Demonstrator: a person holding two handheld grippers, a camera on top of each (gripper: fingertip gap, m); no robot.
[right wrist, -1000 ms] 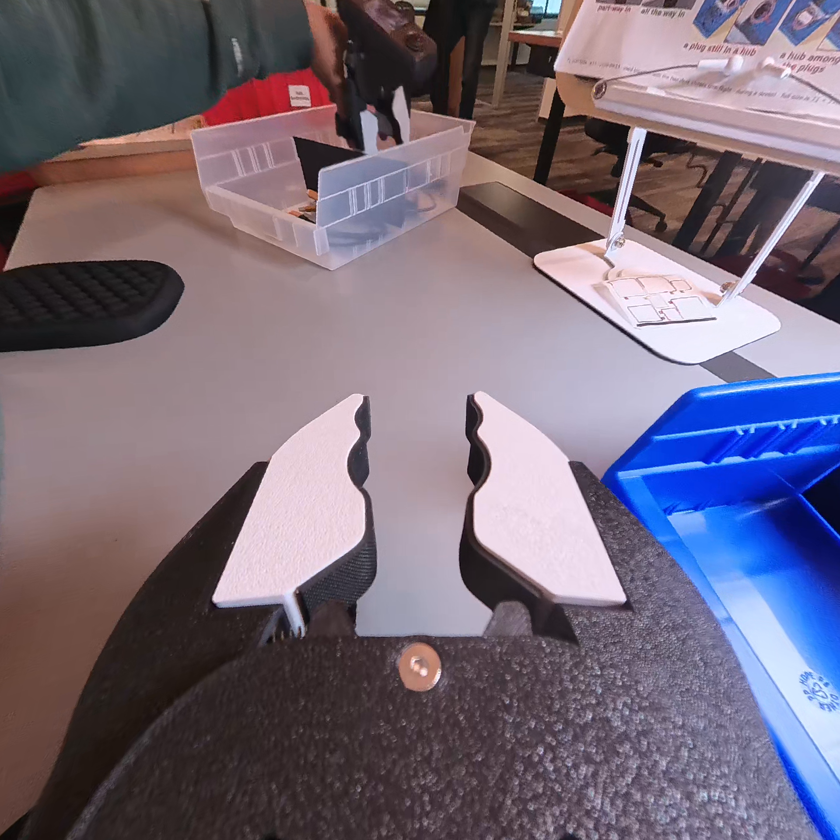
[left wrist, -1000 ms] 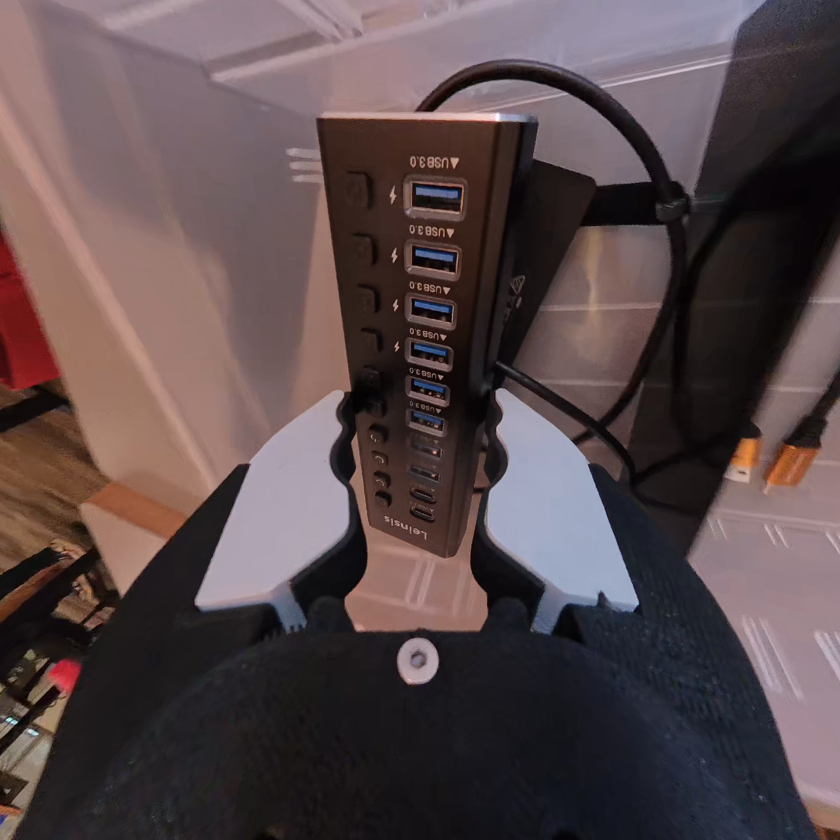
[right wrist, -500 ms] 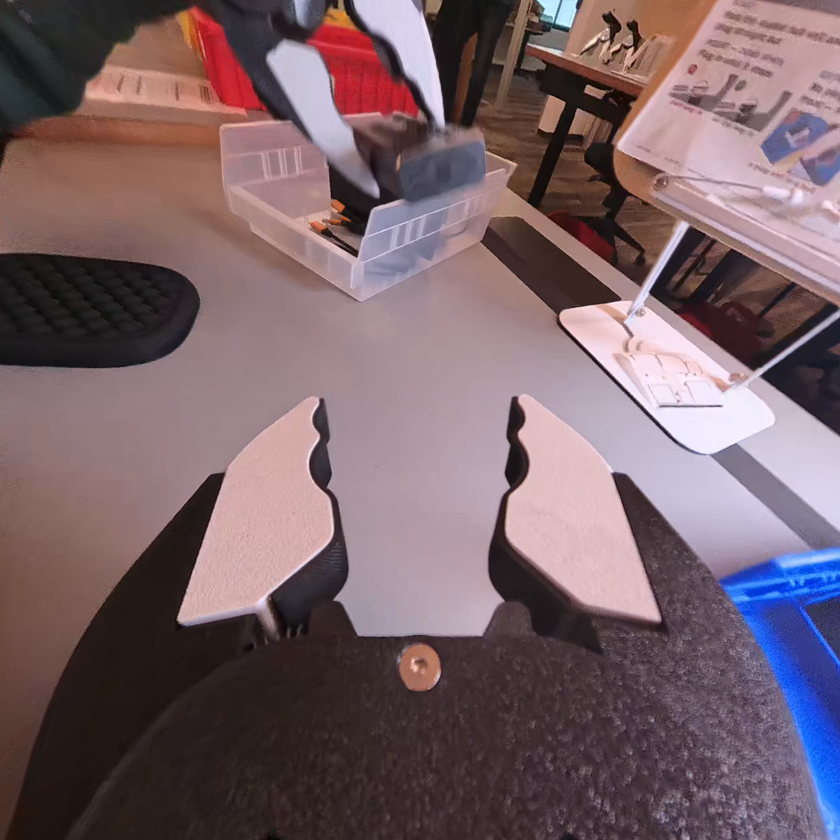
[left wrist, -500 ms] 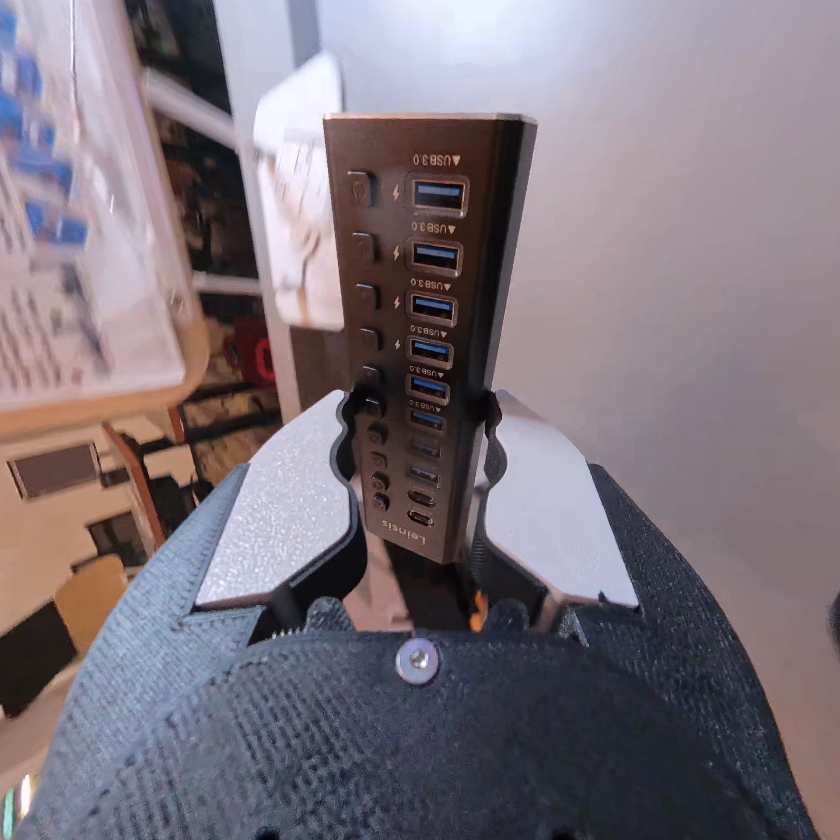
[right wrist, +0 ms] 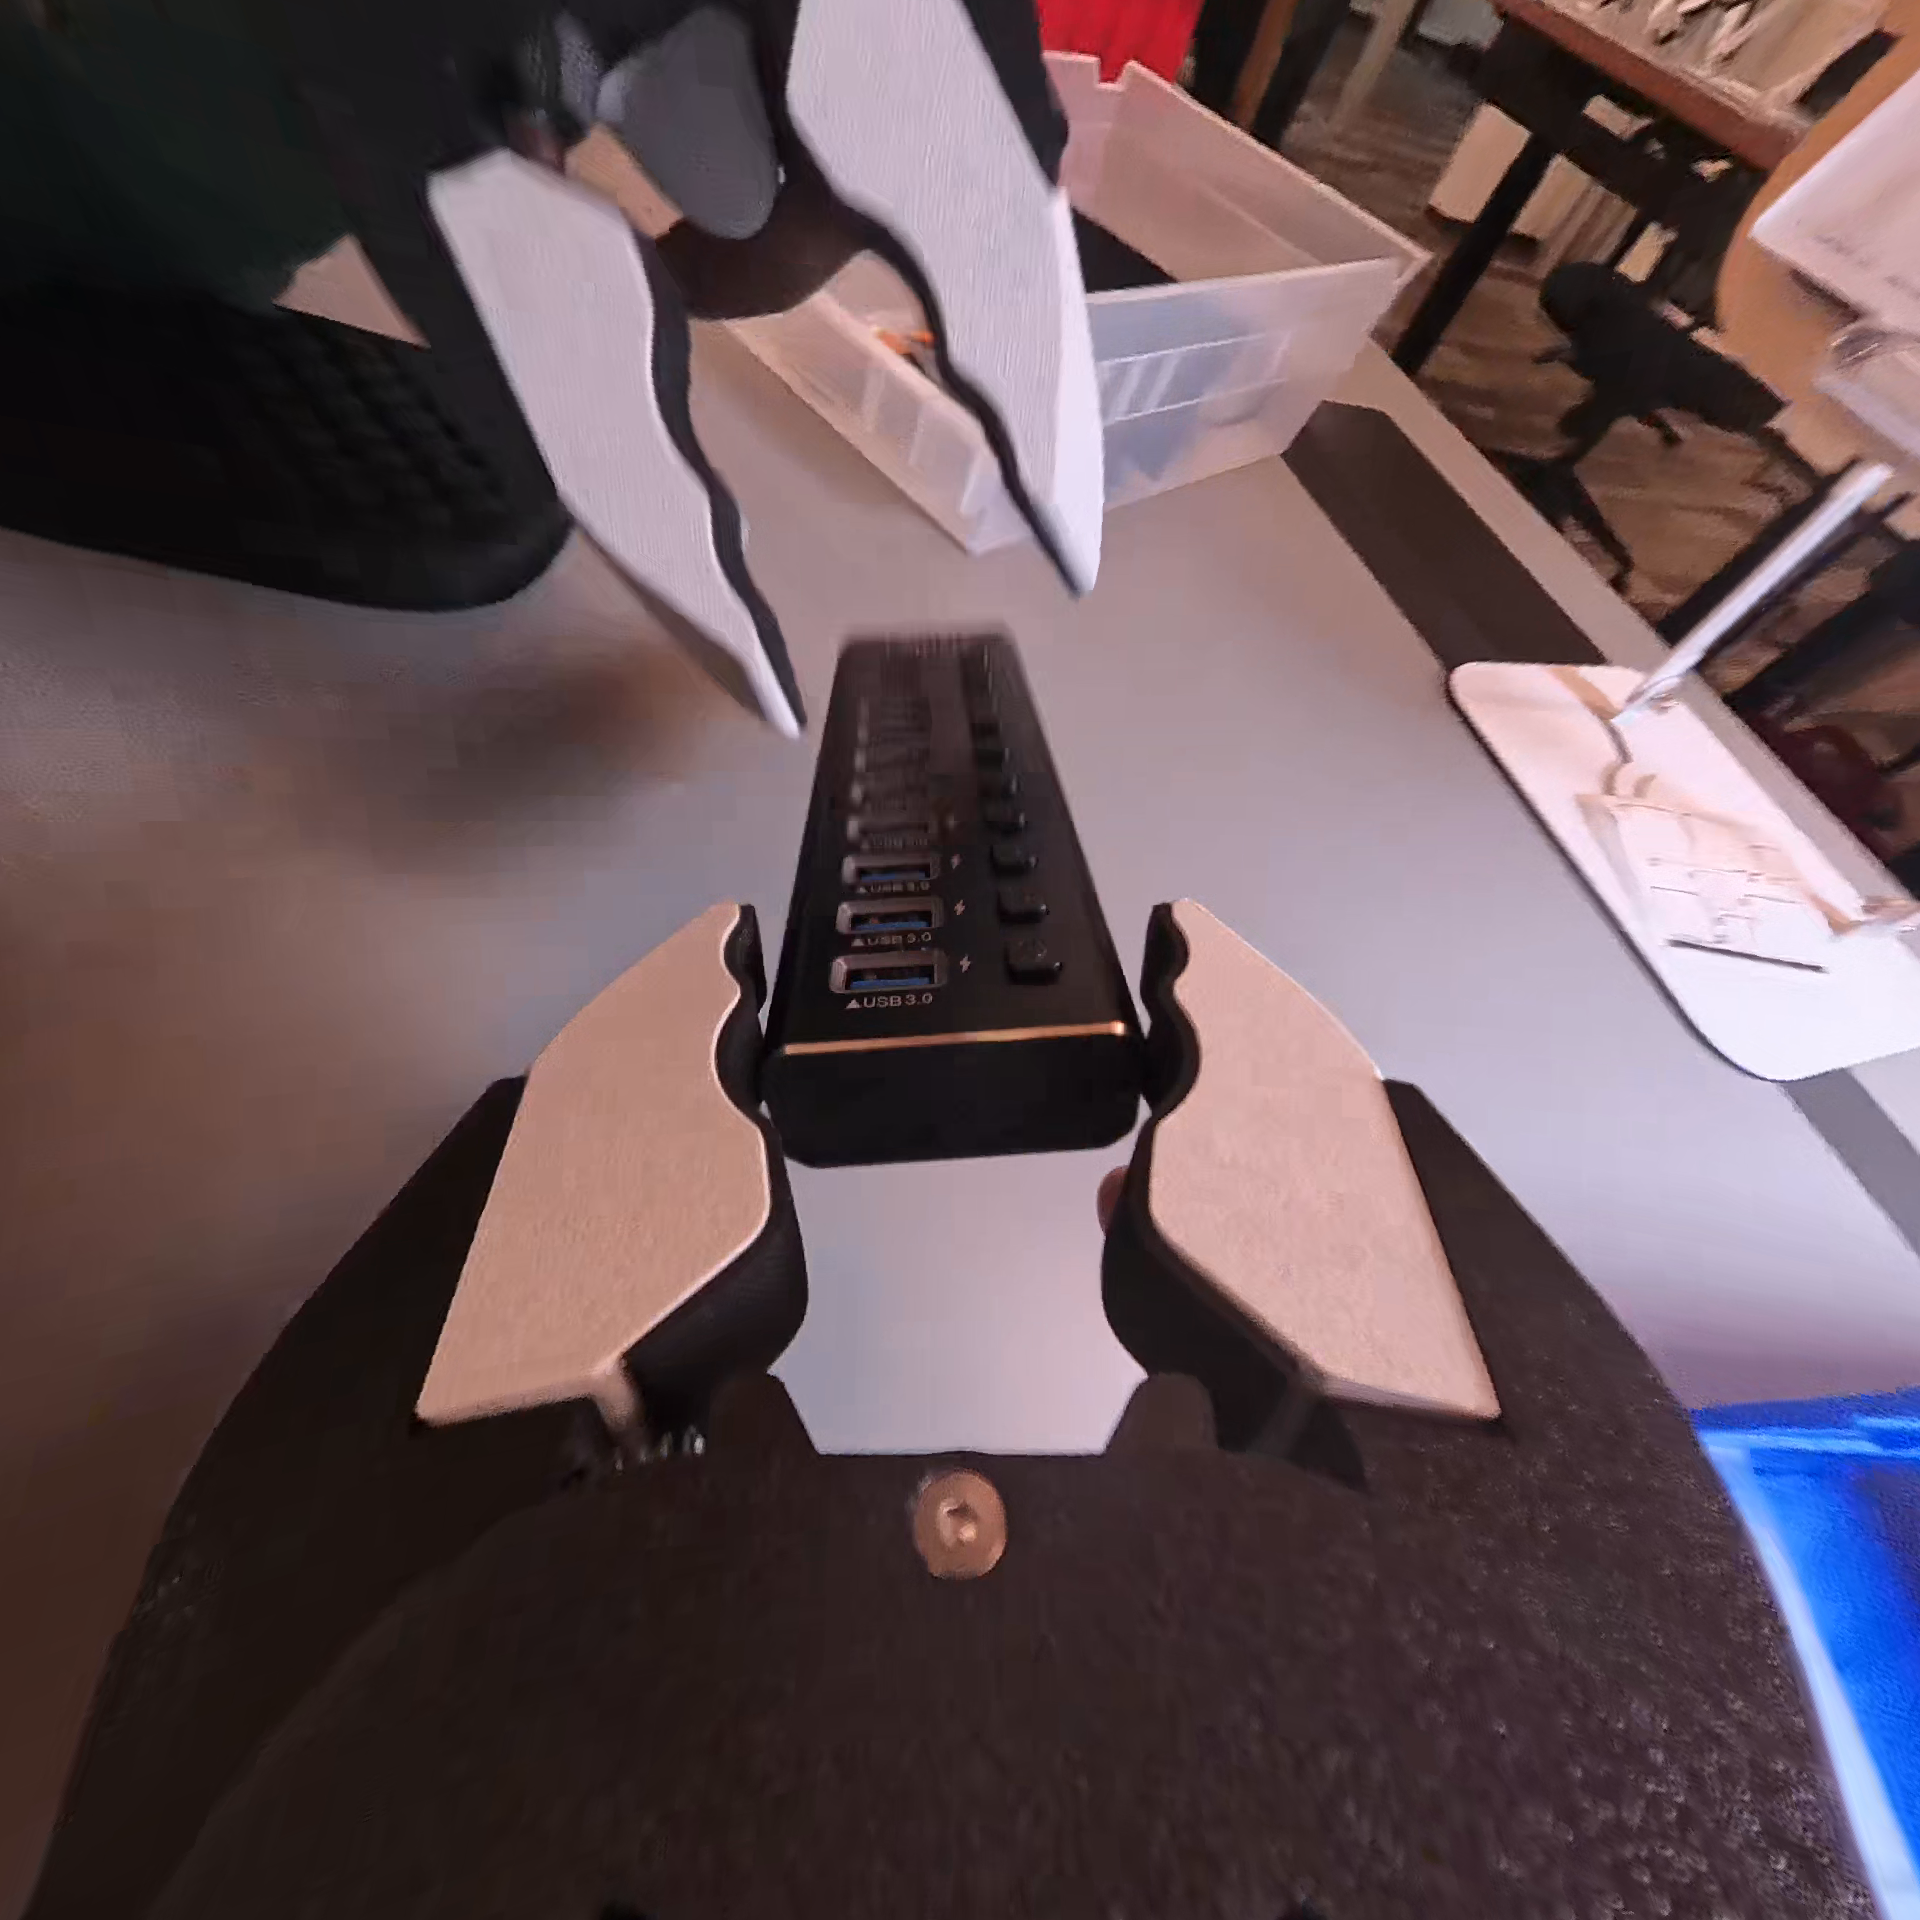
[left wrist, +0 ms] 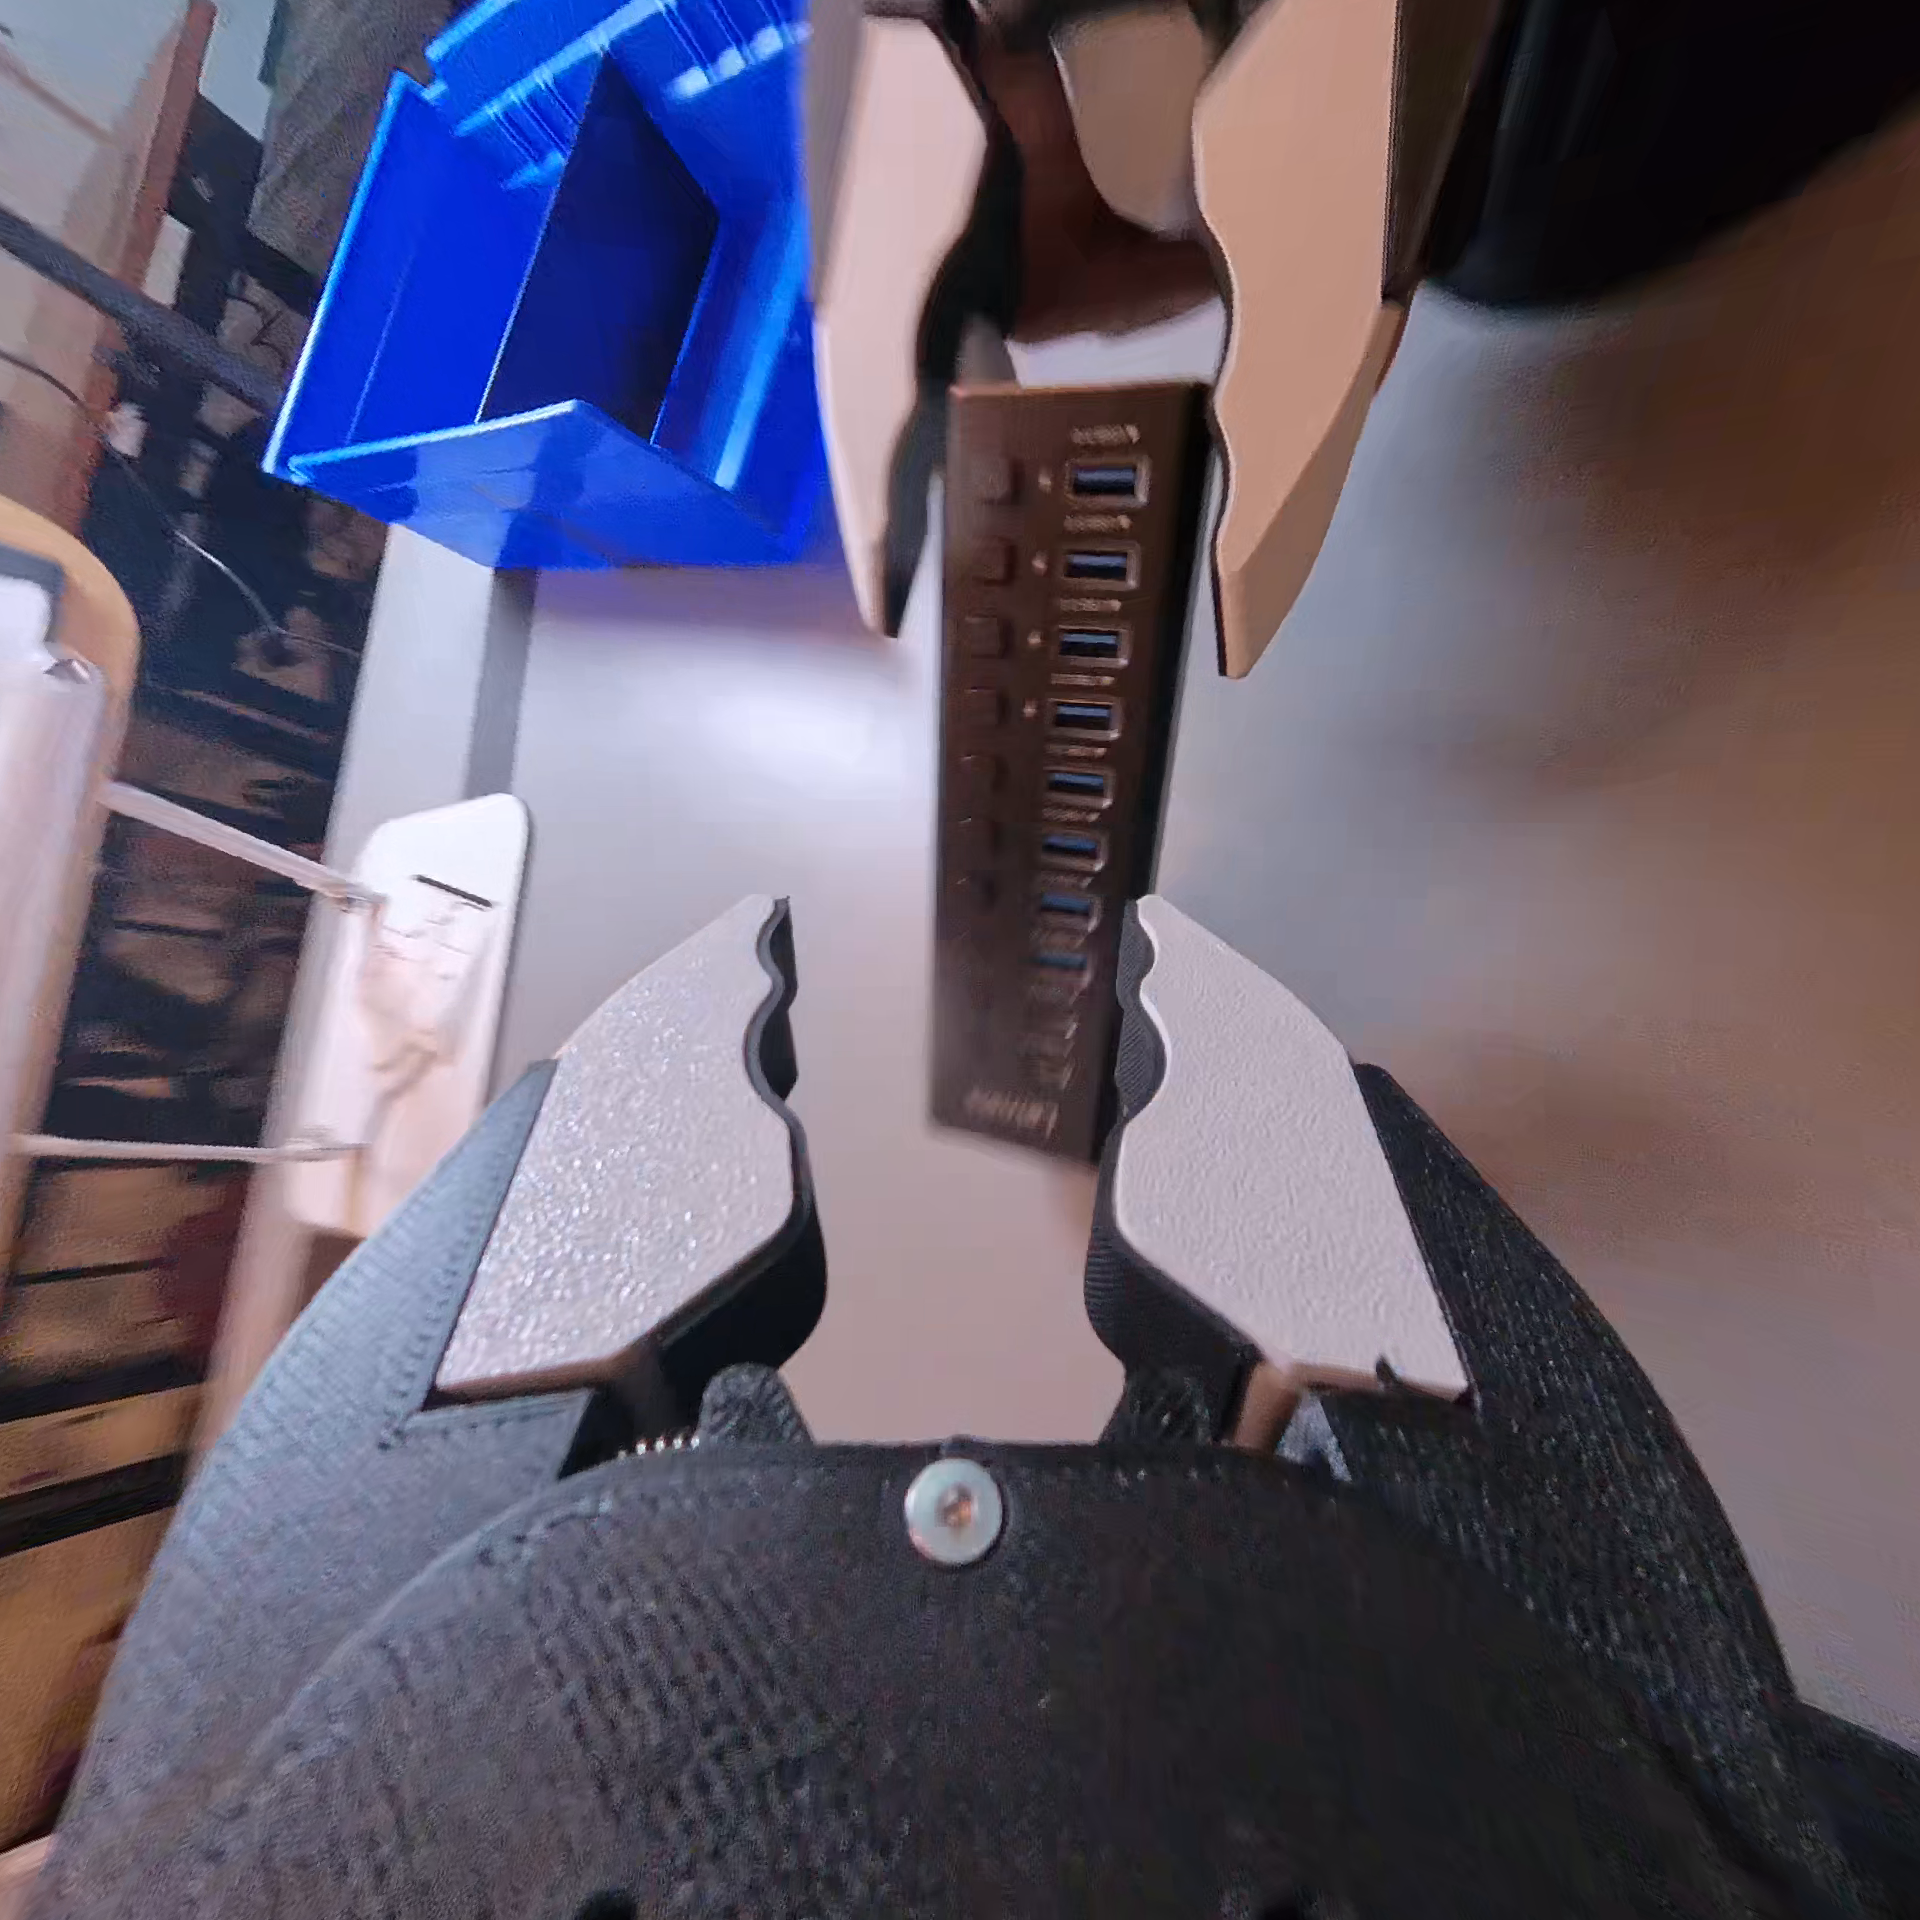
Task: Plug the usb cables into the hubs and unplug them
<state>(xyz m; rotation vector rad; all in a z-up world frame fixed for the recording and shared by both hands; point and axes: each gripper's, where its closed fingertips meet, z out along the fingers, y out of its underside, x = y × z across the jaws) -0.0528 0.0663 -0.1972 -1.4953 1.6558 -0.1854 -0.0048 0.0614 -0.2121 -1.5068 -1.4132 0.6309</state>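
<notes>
While the right gripper clamps one black hub bearing printed port labels, the left gripper hangs spread wide around its far end.

Each wrist camera sits close behind its own jaws, looking along them from opposite ends of the long black multi-port USB hub; both share it, the grey table and the blue plastic bin.
</notes>
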